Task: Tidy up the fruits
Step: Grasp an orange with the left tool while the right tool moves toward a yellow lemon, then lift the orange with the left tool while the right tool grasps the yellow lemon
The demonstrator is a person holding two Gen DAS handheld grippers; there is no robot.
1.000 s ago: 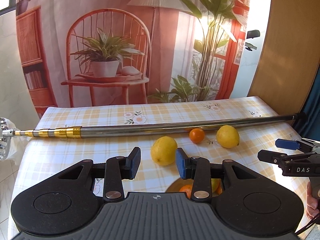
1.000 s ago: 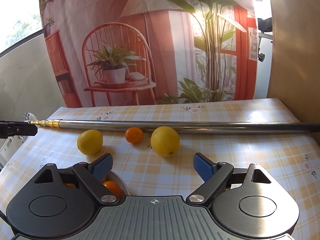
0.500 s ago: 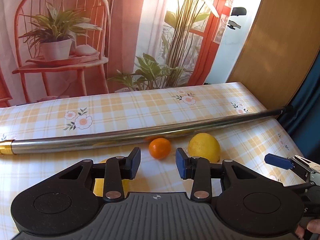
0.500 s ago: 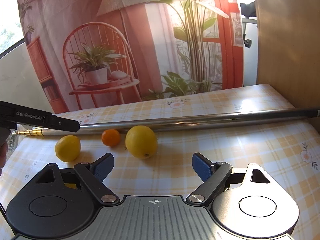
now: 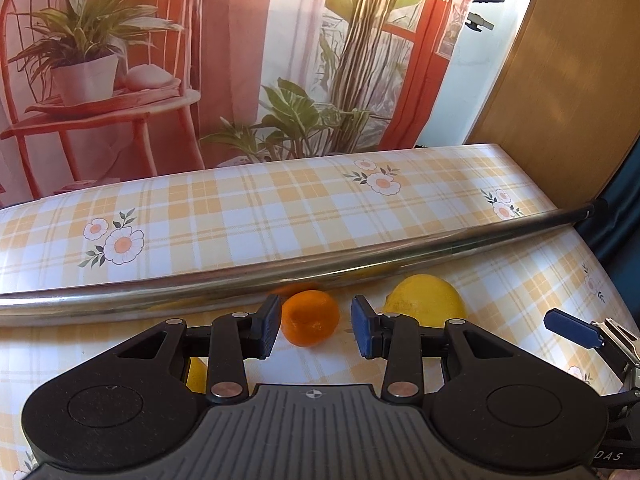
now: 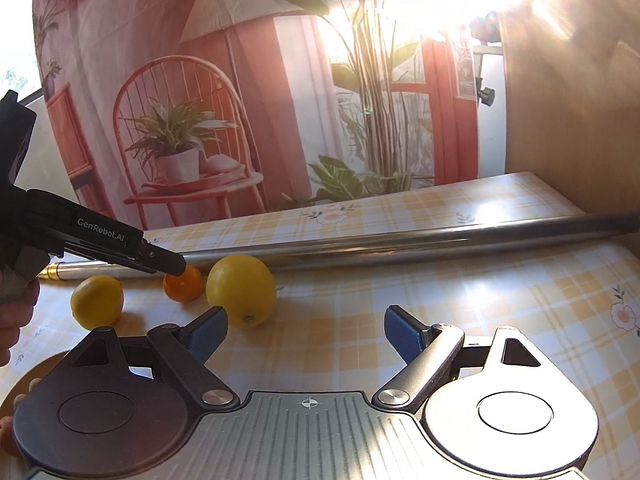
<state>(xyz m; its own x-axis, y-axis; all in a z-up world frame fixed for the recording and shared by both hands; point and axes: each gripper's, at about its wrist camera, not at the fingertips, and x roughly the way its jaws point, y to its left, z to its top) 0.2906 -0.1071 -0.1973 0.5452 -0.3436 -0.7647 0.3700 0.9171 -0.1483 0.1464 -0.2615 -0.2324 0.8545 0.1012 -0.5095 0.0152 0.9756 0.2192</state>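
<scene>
Both blue fingers (image 5: 267, 327) of the left gripper (image 5: 313, 330) stand apart, one on each side of the small orange (image 5: 310, 317). They are not squeezing it yet; there is a little gap on the right side, and the left pad looks very close or just touching. I think the gripper is placed like this so it can close on the orange and carry it away.

The right gripper (image 6: 306, 334) is wide open and holds nothing. It hangs over the checked tablecloth (image 6: 500, 292), near the big lemon (image 6: 241, 290), as if waiting for its turn.

The orange sits on the table just in front of the long metal pole (image 5: 280, 276), between the big lemon and a smaller lemon (image 6: 97, 301). The pole lies across the table like a fence behind the fruit, so the fruit may not roll back. At the bottom left of the right view is the edge of a brown plate or bowl (image 6: 44, 364); I guess the fruit goes there.

A second ago the left gripper pointed at the smaller lemon, and the bowl with fruit showed under it. Half a second ago it had swung right and the orange was farther ahead. Now it is much closer and the orange sits between its fingers. The fruit has not moved.
</scene>
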